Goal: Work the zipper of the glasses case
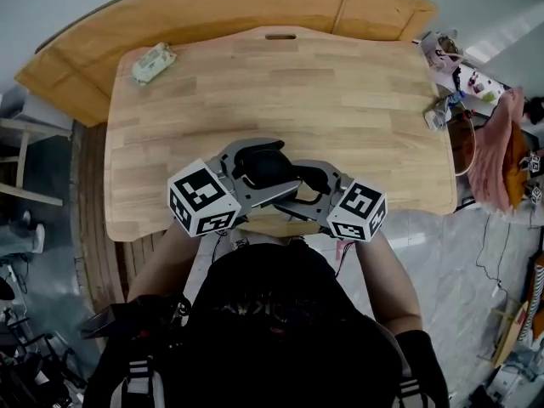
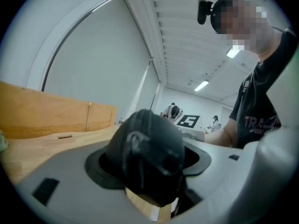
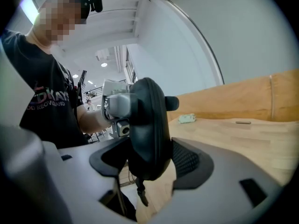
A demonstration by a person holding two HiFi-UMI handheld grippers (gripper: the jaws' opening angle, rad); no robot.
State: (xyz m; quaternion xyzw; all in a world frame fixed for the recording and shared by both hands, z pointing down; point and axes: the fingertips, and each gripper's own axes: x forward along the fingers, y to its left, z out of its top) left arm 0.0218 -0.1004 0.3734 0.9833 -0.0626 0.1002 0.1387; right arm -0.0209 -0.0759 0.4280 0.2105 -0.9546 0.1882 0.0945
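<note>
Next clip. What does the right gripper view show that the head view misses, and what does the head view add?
Only the right gripper view: the zipper pull dangling below the glasses case, seen edge-on. Only the head view: the pink cloth and clutter right of the table. Both: the case gripped between the left claw and right claw near the table's front edge, and the pale packet far off.

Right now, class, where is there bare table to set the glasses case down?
Bare: the table between the packet at its far left corner and the small item at its right edge. Crowded: the near edge, under the left gripper and right gripper.
</note>
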